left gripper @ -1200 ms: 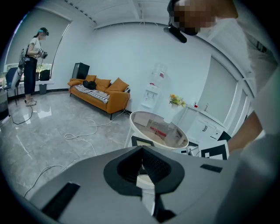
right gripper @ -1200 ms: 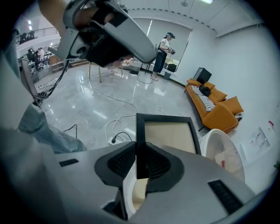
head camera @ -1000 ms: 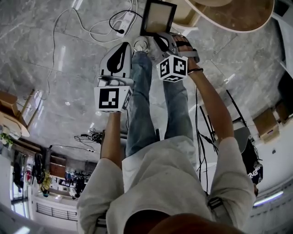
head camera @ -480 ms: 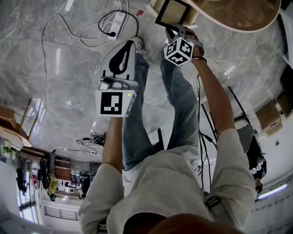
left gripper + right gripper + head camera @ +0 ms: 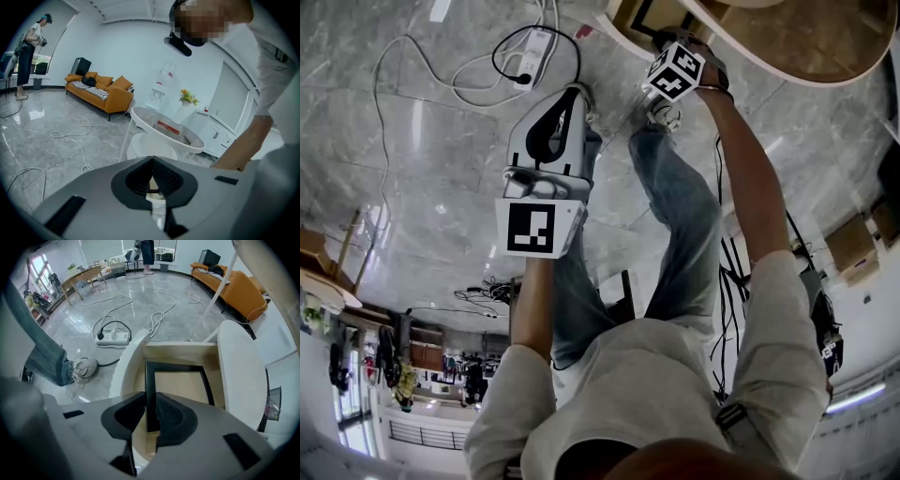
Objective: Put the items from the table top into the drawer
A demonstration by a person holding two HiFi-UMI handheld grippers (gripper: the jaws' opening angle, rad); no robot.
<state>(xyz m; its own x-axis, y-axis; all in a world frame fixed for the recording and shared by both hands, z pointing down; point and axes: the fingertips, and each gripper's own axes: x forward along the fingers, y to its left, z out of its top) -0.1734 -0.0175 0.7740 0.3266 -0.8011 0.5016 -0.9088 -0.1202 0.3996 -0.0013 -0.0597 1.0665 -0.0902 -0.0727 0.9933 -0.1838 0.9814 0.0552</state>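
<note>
My right gripper (image 5: 151,401) points straight down and is shut on the left edge of a black picture frame (image 5: 176,365) with a pale panel. The frame hangs inside the open wooden drawer (image 5: 178,348) under the round table (image 5: 787,37). In the head view only this gripper's marker cube (image 5: 677,70) shows, at the drawer's rim, with the frame (image 5: 639,13) beyond it. My left gripper (image 5: 152,161) hangs apart over the floor, shut with nothing in it, and faces the table (image 5: 164,129), where a red item (image 5: 168,126) lies.
A power strip (image 5: 530,45) and loose cables lie on the grey floor left of the drawer. The person's shoe (image 5: 84,366) stands close to the drawer front. A white round shelf (image 5: 239,376) sits right of the drawer. An orange sofa (image 5: 98,91) stands far off.
The right gripper has carried the frame down and away, up the head view, into the open drawer, turning as it went. The left gripper has sunk a little.
</note>
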